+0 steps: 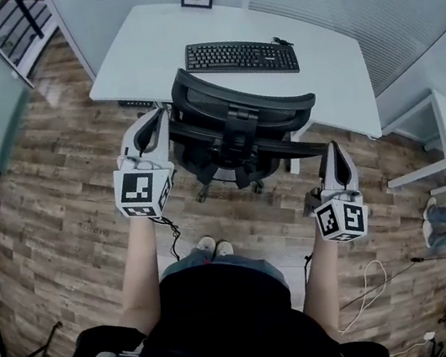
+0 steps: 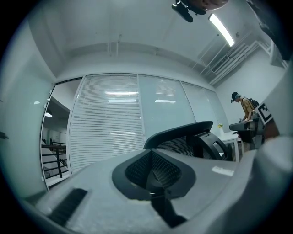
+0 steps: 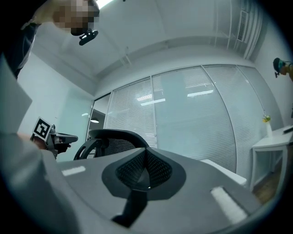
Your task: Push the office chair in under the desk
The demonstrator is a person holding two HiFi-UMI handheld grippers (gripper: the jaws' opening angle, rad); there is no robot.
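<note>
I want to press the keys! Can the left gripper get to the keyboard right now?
Probably not directly: the chair stands between the left gripper and the keyboard; it would need to go over it.

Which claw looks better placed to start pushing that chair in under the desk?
Probably the left claw: shut, it sits right by the chair backrest's edge. The right claw, also shut, only reaches an armrest tip.

Left tool (image 1: 159, 118) raised forward, jaws pressed together with nothing between them, right tool (image 1: 334, 149) the same, closed and empty, left forearm (image 1: 140, 265) and right forearm (image 1: 325, 271) bare, both outstretched
</note>
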